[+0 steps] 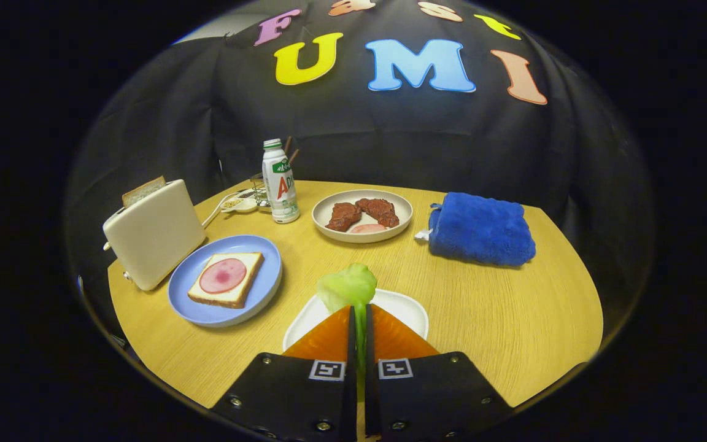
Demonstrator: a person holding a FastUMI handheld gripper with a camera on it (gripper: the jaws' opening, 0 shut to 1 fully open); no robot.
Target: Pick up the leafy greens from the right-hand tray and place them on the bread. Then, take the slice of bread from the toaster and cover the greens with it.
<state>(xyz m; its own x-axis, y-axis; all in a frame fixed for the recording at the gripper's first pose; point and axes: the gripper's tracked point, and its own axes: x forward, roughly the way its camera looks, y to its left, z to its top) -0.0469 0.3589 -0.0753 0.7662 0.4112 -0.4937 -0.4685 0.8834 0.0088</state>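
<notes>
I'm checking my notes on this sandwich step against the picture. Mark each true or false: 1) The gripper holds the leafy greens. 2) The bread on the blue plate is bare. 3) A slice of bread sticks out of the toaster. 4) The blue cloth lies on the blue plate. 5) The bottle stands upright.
1) True: the gripper is shut on the leafy greens, above the white tray.
2) False: the bread on the blue plate carries a round pink slice of ham.
3) True: the slice of bread pokes out of the toaster.
4) False: the blue cloth lies on the table, beyond the tray.
5) True: the bottle stands upright.
</notes>
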